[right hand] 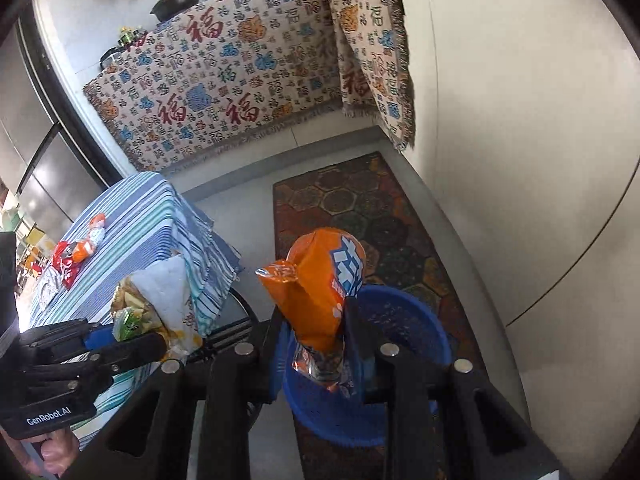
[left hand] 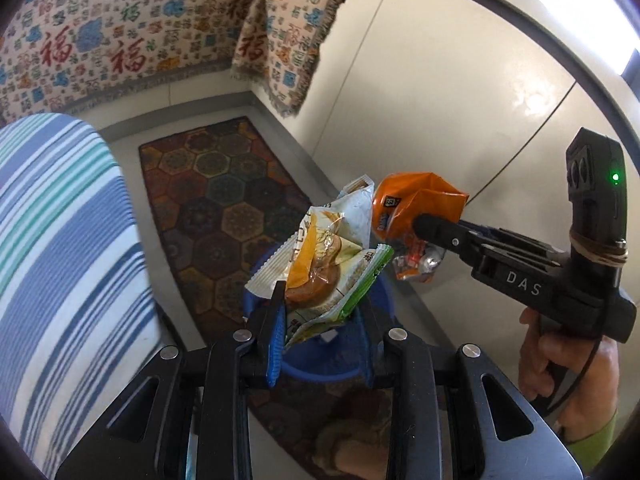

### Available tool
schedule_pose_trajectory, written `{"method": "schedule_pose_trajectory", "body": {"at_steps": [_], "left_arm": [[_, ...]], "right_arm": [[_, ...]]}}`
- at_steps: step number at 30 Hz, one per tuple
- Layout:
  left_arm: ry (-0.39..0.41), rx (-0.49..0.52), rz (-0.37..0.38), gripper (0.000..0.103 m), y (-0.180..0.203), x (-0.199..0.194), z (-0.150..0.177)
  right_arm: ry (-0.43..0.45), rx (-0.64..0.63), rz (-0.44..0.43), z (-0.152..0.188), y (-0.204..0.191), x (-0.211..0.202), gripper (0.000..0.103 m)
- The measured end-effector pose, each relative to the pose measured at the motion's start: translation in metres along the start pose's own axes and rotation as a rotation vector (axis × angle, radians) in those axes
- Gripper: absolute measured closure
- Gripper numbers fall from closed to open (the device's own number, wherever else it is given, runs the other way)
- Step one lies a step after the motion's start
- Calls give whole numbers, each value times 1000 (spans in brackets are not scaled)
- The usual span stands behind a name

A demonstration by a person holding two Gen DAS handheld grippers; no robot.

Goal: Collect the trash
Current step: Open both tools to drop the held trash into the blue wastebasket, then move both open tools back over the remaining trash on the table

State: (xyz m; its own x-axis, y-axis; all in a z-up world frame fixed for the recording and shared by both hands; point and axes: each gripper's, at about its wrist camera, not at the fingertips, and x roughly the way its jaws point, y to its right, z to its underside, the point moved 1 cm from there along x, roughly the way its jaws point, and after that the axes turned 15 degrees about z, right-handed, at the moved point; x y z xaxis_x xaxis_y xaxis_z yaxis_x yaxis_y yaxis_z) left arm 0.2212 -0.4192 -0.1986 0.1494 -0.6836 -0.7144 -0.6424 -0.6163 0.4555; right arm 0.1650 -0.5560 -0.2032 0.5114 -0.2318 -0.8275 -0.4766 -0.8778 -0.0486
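My left gripper (left hand: pixel 324 300) is shut on a white, yellow and green snack wrapper (left hand: pixel 324 256), held over a blue plastic basket (left hand: pixel 320 372) on the floor. In the right wrist view that same gripper (right hand: pixel 160 340) and its wrapper (right hand: pixel 160 296) appear at the lower left. My right gripper (right hand: pixel 312 320) is shut on an orange snack bag (right hand: pixel 320 292) above the blue basket (right hand: pixel 412 320). The left wrist view shows the right gripper (left hand: pixel 424 226) at the right with the orange bag (left hand: pixel 412 204), a hand (left hand: pixel 560 372) on its handle.
A striped cloth covers a table (right hand: pixel 132 236) at the left, with more red and orange wrappers (right hand: pixel 76 256) on it. A patterned rug (right hand: pixel 360 216) lies under the basket. A printed cloth (right hand: pixel 224 80) drapes the counter behind; a pale wall (right hand: pixel 520 160) stands at the right.
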Motion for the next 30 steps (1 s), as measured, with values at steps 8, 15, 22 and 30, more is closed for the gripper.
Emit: {"method": "schedule_pose_trajectory", "body": {"at_steps": [8,15,22,30], "left_arm": [[-66,4,16,73,0,55,-6],[-102,31,28,66,6,92,-4],[-69,44,19,28,1,109,-6],[47,38,-19,21,7,44,-3]], "right_arm": [[-42,52,31,4,35,23,76],[-59,111,21,8,60,39,73],[-29,160,14,5,76,33,66],[103,108,59,-10,58,1,36]]}}
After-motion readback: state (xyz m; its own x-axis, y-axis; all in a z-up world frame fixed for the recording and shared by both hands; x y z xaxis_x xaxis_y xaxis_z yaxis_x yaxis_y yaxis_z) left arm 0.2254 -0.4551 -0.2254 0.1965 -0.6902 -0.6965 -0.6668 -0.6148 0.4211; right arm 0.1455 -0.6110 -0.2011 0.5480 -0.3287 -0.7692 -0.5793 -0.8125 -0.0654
